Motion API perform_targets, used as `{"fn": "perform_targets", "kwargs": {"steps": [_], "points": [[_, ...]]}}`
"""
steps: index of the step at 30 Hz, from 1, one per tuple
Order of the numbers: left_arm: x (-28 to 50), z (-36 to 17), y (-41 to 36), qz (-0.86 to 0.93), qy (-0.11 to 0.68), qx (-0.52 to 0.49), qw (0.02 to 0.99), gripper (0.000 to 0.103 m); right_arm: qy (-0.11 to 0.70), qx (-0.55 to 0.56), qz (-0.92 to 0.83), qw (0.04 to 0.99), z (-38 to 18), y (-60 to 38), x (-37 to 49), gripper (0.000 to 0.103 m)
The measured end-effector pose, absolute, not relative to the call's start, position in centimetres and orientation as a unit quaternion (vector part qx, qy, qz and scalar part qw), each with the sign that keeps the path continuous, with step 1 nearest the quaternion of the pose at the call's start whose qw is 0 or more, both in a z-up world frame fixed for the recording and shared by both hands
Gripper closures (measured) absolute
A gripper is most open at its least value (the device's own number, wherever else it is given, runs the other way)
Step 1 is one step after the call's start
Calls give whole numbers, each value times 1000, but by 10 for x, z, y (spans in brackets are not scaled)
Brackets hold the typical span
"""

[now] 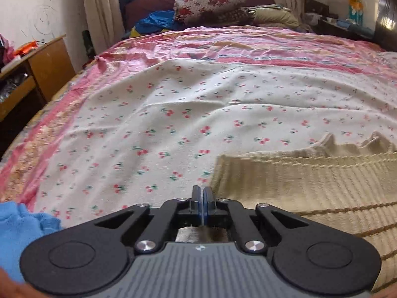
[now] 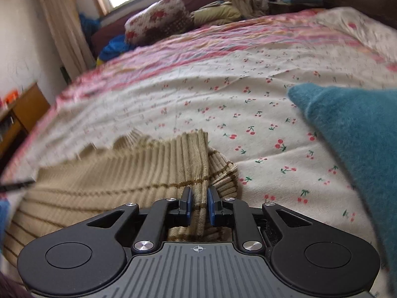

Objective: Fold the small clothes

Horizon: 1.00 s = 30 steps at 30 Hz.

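Observation:
A beige ribbed knit garment (image 1: 310, 186) with thin brown stripes lies on the cherry-print sheet (image 1: 153, 114). My left gripper (image 1: 201, 193) is shut at the garment's left edge. Its pads meet with no cloth showing between the tips, though some fabric shows underneath them. In the right wrist view, my right gripper (image 2: 198, 202) is shut on a raised fold of the same beige garment (image 2: 124, 168), and the knit bunches up between the blue pads. A teal fuzzy garment (image 2: 359, 149) lies to its right.
A light blue cloth (image 1: 22, 226) sits at the near left. A pink striped cover (image 1: 248, 44) spans the far bed, with a floral quilt roll (image 1: 211, 0) and pillows behind it. A wooden cabinet (image 1: 47, 64) stands left of the bed.

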<state>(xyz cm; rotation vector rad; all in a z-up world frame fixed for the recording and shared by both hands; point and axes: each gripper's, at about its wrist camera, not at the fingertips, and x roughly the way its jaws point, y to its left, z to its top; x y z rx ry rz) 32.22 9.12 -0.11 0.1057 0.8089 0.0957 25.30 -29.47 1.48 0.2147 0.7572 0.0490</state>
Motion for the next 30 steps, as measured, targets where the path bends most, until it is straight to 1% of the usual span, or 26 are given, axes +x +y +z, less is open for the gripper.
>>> {"fn": "perform_targets", "kwargs": {"steps": [1, 3, 5, 9, 10, 11, 14, 18, 20, 21, 22, 25, 30], "points": [[322, -2, 95, 54, 398, 50, 915, 93, 371, 85, 16, 925, 14, -292, 254, 97], [317, 1, 108, 49, 403, 8, 914, 93, 375, 81, 9, 923, 15, -292, 257, 98], [305, 9, 117, 35, 388, -27, 921, 93, 375, 80, 6, 923, 18, -292, 256, 98], [275, 28, 118, 8, 359, -57, 931, 92, 365, 82, 8, 927, 25, -291, 247, 96], [266, 32, 116, 1, 354, -57, 934, 92, 361, 85, 7, 928, 27, -290, 245, 93], [258, 35, 112, -6, 349, -53, 936, 92, 358, 86, 7, 930, 30, -290, 241, 88], [239, 36, 100, -36, 348, -56, 935, 91, 347, 75, 11, 935, 38, -284, 232, 87], [225, 17, 93, -45, 373, -67, 924, 90, 352, 52, 17, 934, 35, -274, 228, 87], [223, 4, 93, -27, 386, -51, 921, 87, 368, 42, 8, 929, 26, -274, 231, 87], [222, -1, 92, -16, 387, -35, 921, 77, 376, 35, 2, 926, 20, -274, 234, 88], [221, -3, 93, -11, 388, -29, 921, 71, 381, 33, -3, 924, 15, -276, 235, 87], [217, -3, 105, -5, 389, -71, 918, 71, 379, 45, -8, 924, 17, -279, 233, 87], [205, 2, 109, 3, 380, -82, 921, 71, 356, 33, -17, 934, 33, -273, 221, 87]]}}
